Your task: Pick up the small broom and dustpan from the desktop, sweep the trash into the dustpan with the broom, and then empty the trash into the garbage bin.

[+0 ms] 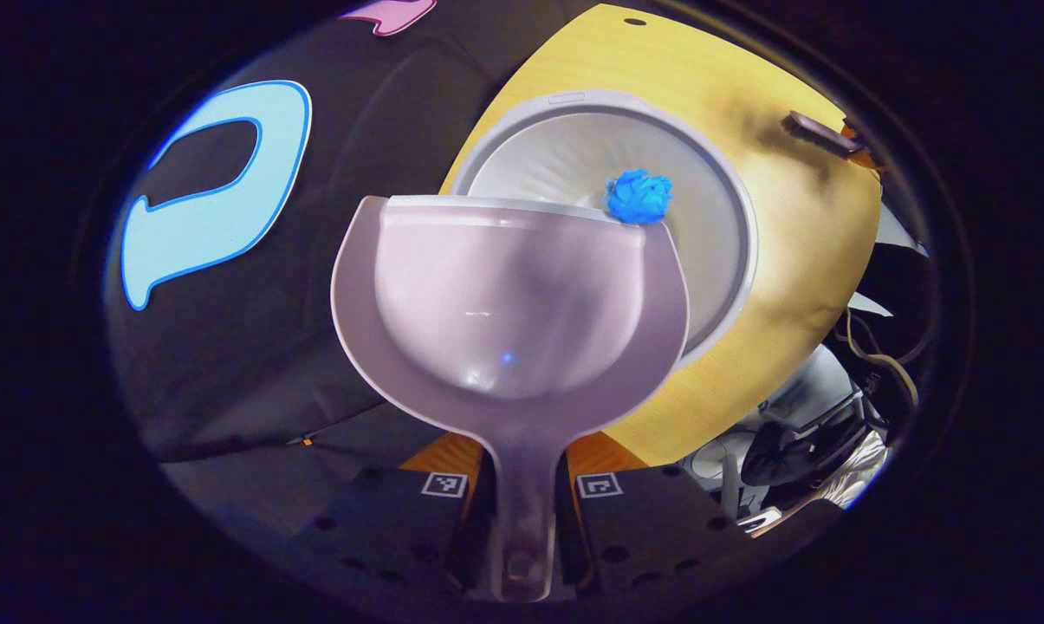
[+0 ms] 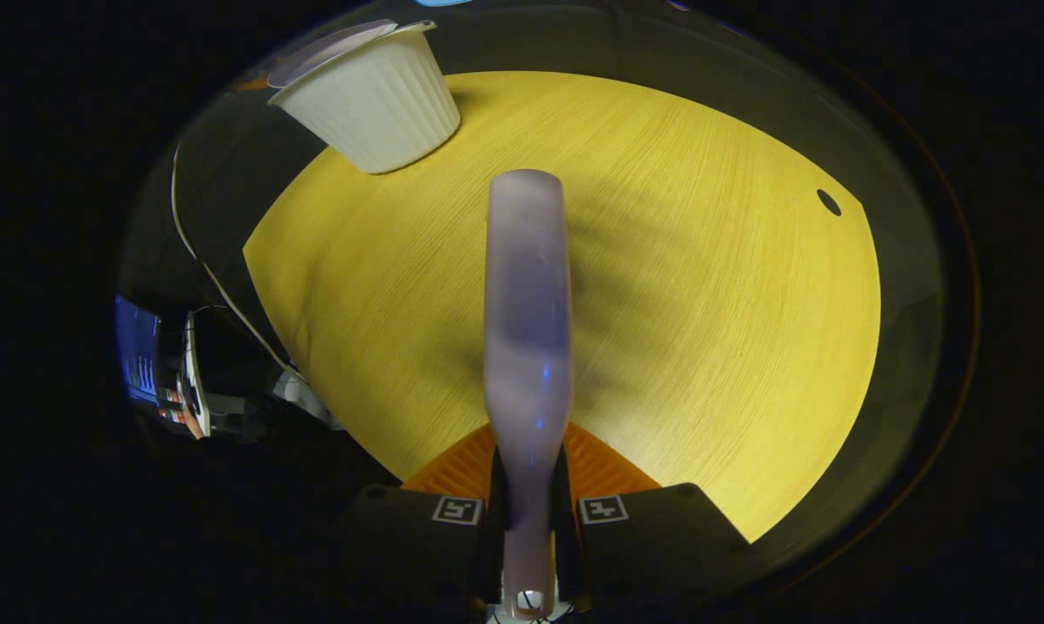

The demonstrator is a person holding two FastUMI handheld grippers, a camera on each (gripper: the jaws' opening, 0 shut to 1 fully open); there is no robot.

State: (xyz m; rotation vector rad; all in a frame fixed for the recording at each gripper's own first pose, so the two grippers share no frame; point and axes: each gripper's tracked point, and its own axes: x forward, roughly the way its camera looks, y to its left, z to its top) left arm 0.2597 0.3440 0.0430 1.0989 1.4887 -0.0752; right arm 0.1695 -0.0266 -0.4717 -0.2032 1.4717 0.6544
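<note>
In the left gripper view, the handle of the dustpan (image 1: 511, 321) is seen clamped between the two fingers of the left gripper (image 1: 522, 511), one finger pressed against each side of it. The pan's scoop is held out ahead and tilted over the round garbage bin (image 1: 729, 251), whose pale inside is exposed behind the pan's front lip. A crumpled blue ball of trash (image 1: 638, 198) is caught right at that lip, over the bin's opening — whether it rests on the pan's edge or is already clear of it cannot be told. The bin stands on the yellow wooden desktop (image 1: 799, 225), near its edge, and at the far right of the desktop the broom's head (image 1: 820, 134) can be made out, small and partly cut off. In the right gripper view, the broom (image 2: 528, 321) is shown from along its length, its handle gripped between the fingers of the right gripper (image 2: 528, 511) and its long body held above the desktop (image 2: 703, 329), where a shadow is cast. From this side the garbage bin (image 2: 374, 100) is seen by its ribbed outer wall at the upper left — its contents are hidden.
</note>
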